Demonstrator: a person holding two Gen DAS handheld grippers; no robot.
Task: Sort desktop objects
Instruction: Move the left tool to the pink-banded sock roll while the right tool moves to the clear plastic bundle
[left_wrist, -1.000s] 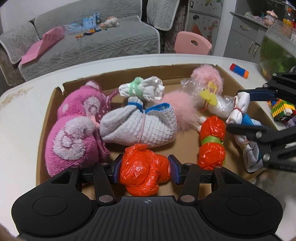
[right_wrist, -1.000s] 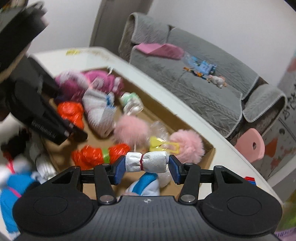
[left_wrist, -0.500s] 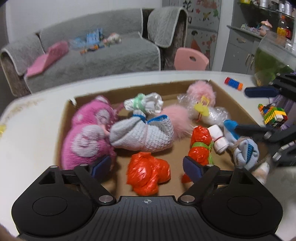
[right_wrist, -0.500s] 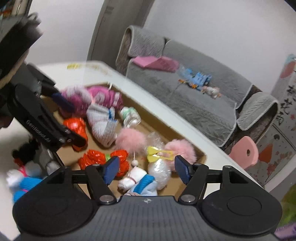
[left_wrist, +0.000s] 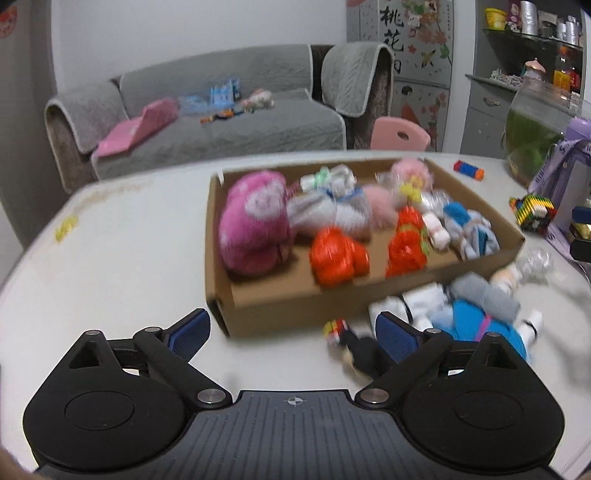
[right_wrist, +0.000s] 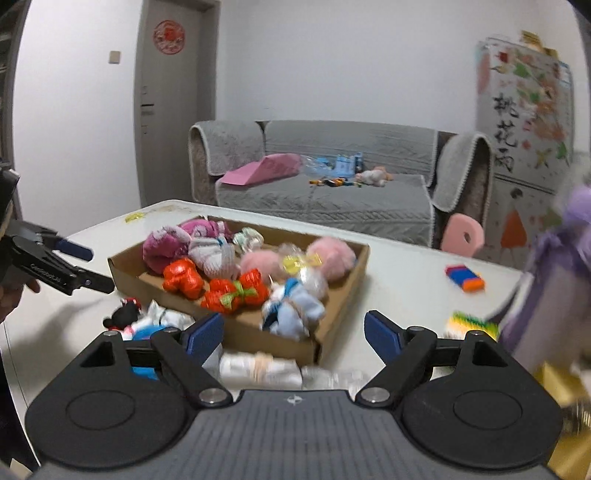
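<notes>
A cardboard box (left_wrist: 295, 302) on the white table holds soft bundles: a pink plush (left_wrist: 255, 221), an orange bundle (left_wrist: 338, 256), a second orange bundle with a green band (left_wrist: 406, 243), a white roll (left_wrist: 436, 230) and a blue-white sock (left_wrist: 469, 232). My left gripper (left_wrist: 291, 332) hangs before the box's near-left corner, its jaws opening with nothing between them. My right gripper (right_wrist: 293, 334) faces the box (right_wrist: 343, 328) from its other side, jaws opening and empty too. The left gripper (right_wrist: 86, 266) also shows at the left edge of the right wrist view.
Loose toys lie on the table in front of the box: a blue doll (left_wrist: 480, 328), a white sock (left_wrist: 417, 299), a black mouse doll (right_wrist: 123, 314) and a banded white roll (right_wrist: 258, 367). A purple bottle (left_wrist: 569, 173), a colourful block toy (left_wrist: 533, 212) and a striped block (right_wrist: 463, 277) stand to the right.
The left gripper let go of the orange bundle and the right let go of the white roll. Both opened and drew back from the box, where both things now lie.
</notes>
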